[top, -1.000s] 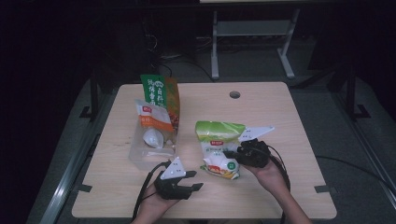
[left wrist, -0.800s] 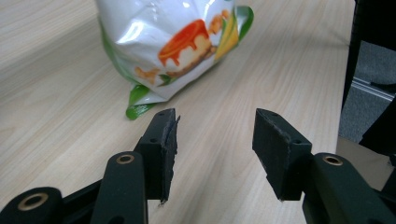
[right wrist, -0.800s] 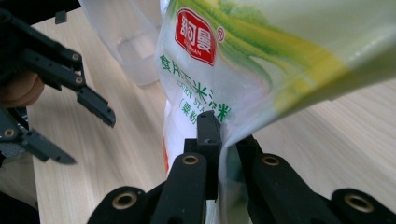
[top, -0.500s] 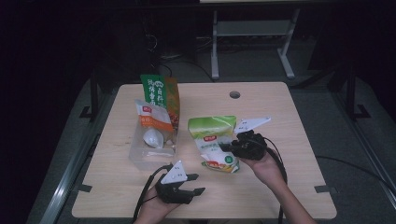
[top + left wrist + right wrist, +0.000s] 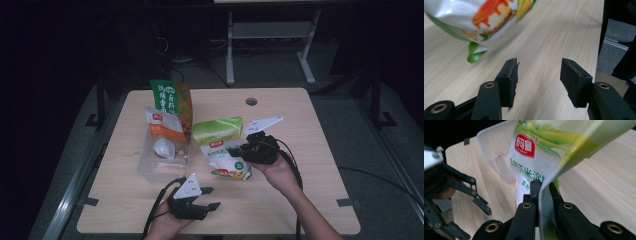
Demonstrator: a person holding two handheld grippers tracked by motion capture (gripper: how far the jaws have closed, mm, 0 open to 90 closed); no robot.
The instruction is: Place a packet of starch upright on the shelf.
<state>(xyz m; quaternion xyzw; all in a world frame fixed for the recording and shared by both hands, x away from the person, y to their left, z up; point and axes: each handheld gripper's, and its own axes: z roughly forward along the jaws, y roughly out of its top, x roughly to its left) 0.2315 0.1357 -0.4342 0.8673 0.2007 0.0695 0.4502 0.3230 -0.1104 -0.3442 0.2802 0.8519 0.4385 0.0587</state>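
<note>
A green and white pouch (image 5: 221, 145) with a red logo hangs lifted off the wooden table (image 5: 310, 150), pinched at its edge by my right gripper (image 5: 236, 152), which is shut on it. In the right gripper view the pouch (image 5: 536, 152) rises from between the closed jaws of my right gripper (image 5: 542, 187). My left gripper (image 5: 212, 197) rests near the table's front edge, open with nothing between its jaws. In the left gripper view the pouch's lower end (image 5: 486, 17) hovers beyond the left gripper (image 5: 538, 62).
A clear plastic container (image 5: 150, 170) stands left of the pouch. It holds an orange and white bag (image 5: 165, 131) and a tall green and orange bag (image 5: 170, 100). A round hole (image 5: 251, 101) sits near the table's far edge. A metal frame (image 5: 270, 35) stands behind.
My right gripper has risen and shifted left with the pouch, toward the container. The left gripper has stayed where it was.
</note>
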